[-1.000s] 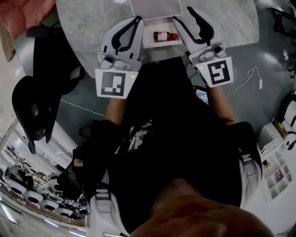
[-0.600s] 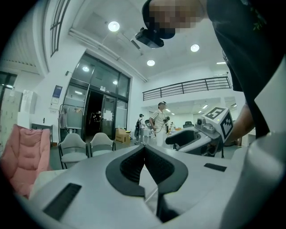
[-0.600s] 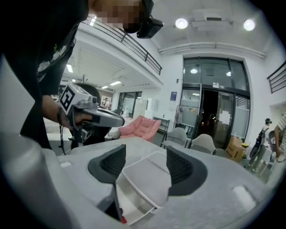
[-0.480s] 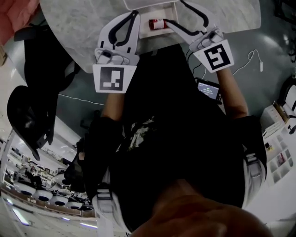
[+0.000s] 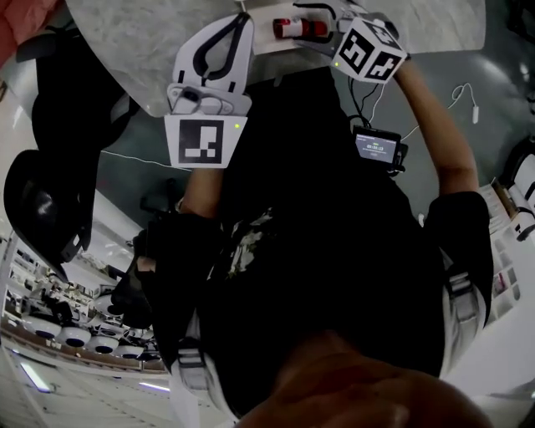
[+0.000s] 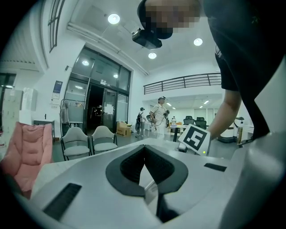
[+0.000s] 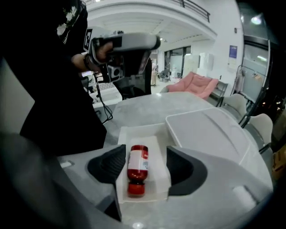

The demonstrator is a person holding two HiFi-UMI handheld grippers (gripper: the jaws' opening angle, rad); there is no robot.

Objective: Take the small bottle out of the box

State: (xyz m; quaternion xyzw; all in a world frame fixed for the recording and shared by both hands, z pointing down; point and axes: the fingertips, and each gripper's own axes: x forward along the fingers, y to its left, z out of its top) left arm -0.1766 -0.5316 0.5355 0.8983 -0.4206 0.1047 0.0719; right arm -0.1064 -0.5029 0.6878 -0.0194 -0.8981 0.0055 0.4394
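The small red bottle with a white label lies on its side in the shallow white box, cap toward the camera. My right gripper is open, one jaw on each side of the box, and its pads stand clear of the bottle. In the head view the bottle lies at the top edge, just left of the right gripper. My left gripper rests on the table left of the box, shut and empty. In its own view the left gripper has its pads meeting at the tips.
The box's white lid lies flat just beyond the box on the marble table. Black chairs stand to the left. A small screen device hangs on a cable by the right arm. People stand far off in the hall.
My right gripper has swung from beside the box to over it, turning so its jaws straddle the box, and the jaws have widened. The left gripper has stayed about where it was.
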